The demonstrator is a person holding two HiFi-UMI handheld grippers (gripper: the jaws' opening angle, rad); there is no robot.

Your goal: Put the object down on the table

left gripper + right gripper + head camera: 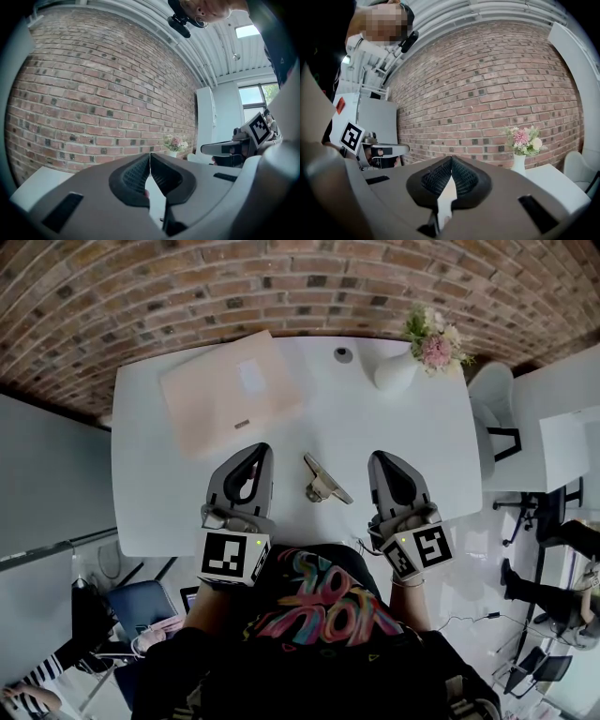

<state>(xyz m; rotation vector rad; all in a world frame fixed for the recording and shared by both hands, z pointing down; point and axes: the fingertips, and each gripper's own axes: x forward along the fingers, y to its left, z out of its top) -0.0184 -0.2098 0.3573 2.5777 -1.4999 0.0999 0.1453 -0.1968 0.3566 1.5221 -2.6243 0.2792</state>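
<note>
A small tan and metal object (323,482) lies on the white table (412,437), between my two grippers and touching neither. My left gripper (262,450) rests to its left, its jaws closed tip to tip with nothing between them (150,155). To the object's right, my right gripper (380,458) is also shut and empty (451,159). Both point toward the brick wall. The object is hidden in both gripper views.
A flat pink case (230,390) lies at the table's back left. A white vase of flowers (412,357) stands at the back right, also in the right gripper view (519,163). A small round fitting (343,354) sits near the back edge. White chairs (492,399) stand to the right.
</note>
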